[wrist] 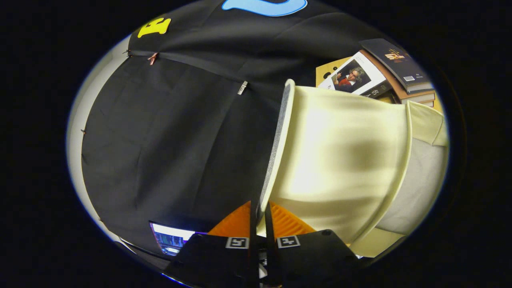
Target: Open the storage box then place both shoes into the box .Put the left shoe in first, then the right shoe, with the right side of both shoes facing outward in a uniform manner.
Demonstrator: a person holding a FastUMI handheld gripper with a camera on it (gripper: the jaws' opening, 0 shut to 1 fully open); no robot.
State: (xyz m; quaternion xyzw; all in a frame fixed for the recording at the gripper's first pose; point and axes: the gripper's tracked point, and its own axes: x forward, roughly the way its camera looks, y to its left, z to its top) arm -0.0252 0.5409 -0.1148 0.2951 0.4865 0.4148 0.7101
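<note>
I am holding the gripper (260, 218) with its two orange fingers (236, 224) pressed close together, and they are pinching the thin edge of the box lid (344, 160). So the tongs are clamped on the lid. The lid is cream-coloured and it is standing up almost on its edge, rising away from the fingers and leaning a little to the right. Its long edge is running straight ahead from the fingertips, up toward the books (384, 72) stacked behind it. The wide face of the lid is spreading out to the right of the fingers, and the black cloth wall (172, 132) is sitting to the left. Past the lid on the right I am seeing a pale part that I think is the storage box (424, 176) itself, touching the lid where they hinge. I am guessing the lid needs to swing further that way, over the box's far side.
</note>
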